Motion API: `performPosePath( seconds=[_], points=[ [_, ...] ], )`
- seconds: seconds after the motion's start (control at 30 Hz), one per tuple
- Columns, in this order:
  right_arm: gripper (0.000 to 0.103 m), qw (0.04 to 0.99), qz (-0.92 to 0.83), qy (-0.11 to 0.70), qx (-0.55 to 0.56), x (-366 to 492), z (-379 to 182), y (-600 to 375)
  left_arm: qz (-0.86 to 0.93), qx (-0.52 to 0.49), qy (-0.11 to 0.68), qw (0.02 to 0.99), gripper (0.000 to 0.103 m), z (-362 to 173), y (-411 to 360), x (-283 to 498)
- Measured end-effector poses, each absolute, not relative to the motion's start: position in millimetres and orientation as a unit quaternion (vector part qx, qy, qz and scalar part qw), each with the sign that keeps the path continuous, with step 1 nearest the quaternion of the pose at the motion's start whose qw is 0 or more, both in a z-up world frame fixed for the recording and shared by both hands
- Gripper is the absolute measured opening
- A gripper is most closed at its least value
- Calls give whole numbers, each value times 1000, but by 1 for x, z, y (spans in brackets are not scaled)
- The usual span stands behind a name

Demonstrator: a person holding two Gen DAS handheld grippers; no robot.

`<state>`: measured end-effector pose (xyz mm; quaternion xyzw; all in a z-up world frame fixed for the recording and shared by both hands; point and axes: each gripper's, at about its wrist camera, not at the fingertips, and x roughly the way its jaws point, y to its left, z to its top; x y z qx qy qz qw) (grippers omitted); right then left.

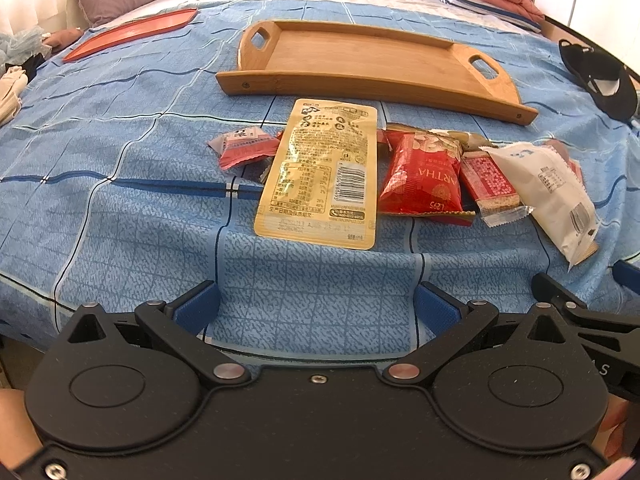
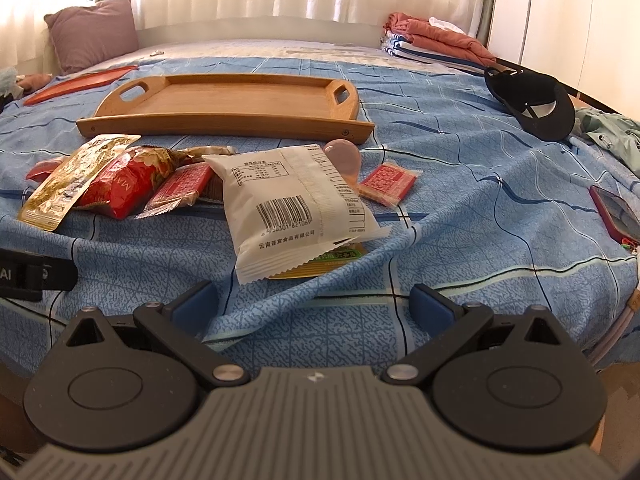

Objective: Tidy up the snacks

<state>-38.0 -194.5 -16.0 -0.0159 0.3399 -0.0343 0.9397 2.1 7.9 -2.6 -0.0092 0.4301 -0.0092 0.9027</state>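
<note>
Several snack packets lie in a loose row on the blue bedspread: a flat yellow packet [image 1: 320,176] [image 2: 68,184], a red bag [image 1: 420,176] [image 2: 120,188], a red bar [image 1: 490,182] [image 2: 180,186], a white packet [image 1: 552,192] [image 2: 296,208], a small pink-red sachet [image 1: 244,146] and a small red square sachet [image 2: 386,182]. Behind them sits an empty wooden tray [image 1: 360,58] [image 2: 224,98]. My left gripper [image 1: 318,306] is open, just short of the yellow packet. My right gripper [image 2: 314,302] is open in front of the white packet. Neither holds anything.
A red flat tray [image 1: 132,34] [image 2: 80,82] lies at the back left near a purple pillow [image 2: 94,32]. A black cap [image 1: 600,80] [image 2: 532,102] rests at the right, folded clothes [image 2: 432,44] behind it. A phone in a red case [image 2: 616,214] lies at the right bed edge.
</note>
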Motion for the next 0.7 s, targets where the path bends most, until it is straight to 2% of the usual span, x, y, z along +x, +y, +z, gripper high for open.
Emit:
performPosePath(
  seconds=[0.3,0.43,0.57,0.7],
  points=[
    [103,941,-33,336,-7,-39,-16,-197,-2,-7,427,904,103,-3,6,1],
    [103,942,-24,333,35,-43,-2,-207,-2,-23,439,898,103,6,9,7],
    [103,956,-1,292,16,-56,14,-210,-17,-46,411,910,103,17,14,2],
    [103,964,26,265,0,-48,24,-214,-35,-8,365,930,99,30,4,-3]
  ],
)
